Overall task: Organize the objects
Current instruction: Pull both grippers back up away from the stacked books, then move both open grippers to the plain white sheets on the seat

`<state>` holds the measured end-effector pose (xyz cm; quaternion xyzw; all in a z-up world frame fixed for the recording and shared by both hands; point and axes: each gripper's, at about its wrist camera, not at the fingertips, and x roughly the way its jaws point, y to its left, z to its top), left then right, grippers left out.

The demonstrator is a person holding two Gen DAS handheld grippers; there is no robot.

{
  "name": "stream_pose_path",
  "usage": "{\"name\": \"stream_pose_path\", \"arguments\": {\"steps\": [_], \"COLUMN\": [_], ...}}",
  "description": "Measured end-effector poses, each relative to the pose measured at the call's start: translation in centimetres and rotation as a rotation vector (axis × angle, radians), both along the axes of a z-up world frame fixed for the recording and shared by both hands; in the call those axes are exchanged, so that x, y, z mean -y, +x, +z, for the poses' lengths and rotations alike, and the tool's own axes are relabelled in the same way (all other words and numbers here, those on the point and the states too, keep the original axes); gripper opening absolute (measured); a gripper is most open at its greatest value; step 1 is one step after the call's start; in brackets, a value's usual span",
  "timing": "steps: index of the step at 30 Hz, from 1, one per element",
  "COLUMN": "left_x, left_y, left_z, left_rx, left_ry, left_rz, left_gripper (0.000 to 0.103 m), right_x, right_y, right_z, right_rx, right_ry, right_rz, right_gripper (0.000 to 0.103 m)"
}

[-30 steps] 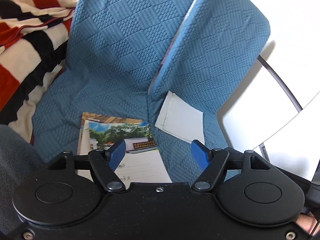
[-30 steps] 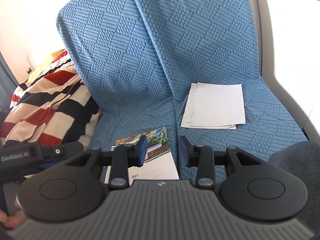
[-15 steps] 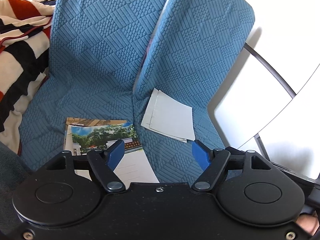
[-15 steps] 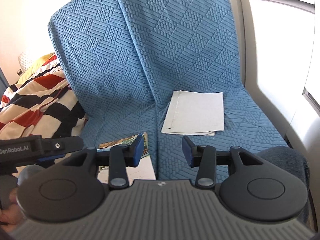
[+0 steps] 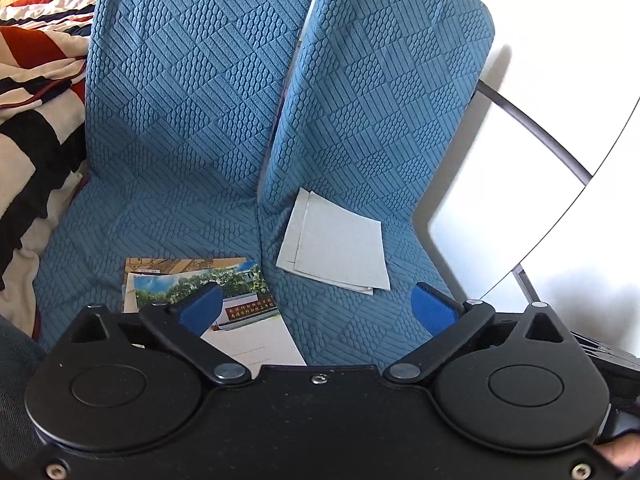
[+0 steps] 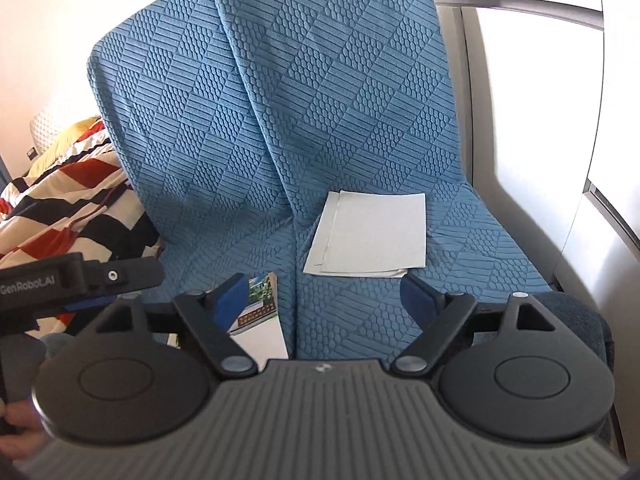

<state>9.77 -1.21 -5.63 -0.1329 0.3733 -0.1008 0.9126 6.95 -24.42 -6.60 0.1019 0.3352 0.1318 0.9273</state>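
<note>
Postcards (image 5: 208, 288) and white papers (image 5: 340, 248) on blue seats (image 5: 192, 208).
Both lie beyond the left gripper (image 5: 316, 312) and right gripper (image 6: 322, 300), whose jaws are opening, empty.

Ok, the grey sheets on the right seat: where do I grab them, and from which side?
Take the grey sheets by their near edge, coming in low from the front with the right gripper, whose jaws are opening with nothing between them. The sheets lie flat on the seat cushion, fanned slightly at the near right corner, so one finger could probably slip under there.
</note>
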Motion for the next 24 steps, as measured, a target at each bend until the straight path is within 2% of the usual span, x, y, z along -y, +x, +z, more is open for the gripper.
{"name": "stream_pose_path", "arguments": {"steps": [5,13,22,24], "left_x": [0.4,0.7,1.6,1.8], "left_y": [0.5,1.8,3.8,4.4], "left_z": [-0.4,-2.4,-4.7,-5.5], "left_rx": [0.030,0.032,0.056,0.031], "left_ry": [0.007,0.016,-0.001,-0.019], "left_rz": [-0.002,0.033,0.040,0.038], "left_gripper": [0.102,0.102,0.102,0.102], "right_x": [0.1,0.5,1.8,2.0], "right_y": [0.5,1.2,2.4,2.7], "right_z": [-0.8,-2.4,-5.9,-6.7], "right_rx": [-0.008,0.012,0.022,0.023], "right_ry": [-0.018,-0.047,-0.049,-0.047], "right_rz": [-0.009,-0.008,-0.039,-0.044], "right_gripper": [0.084,0.084,0.084,0.084]}}
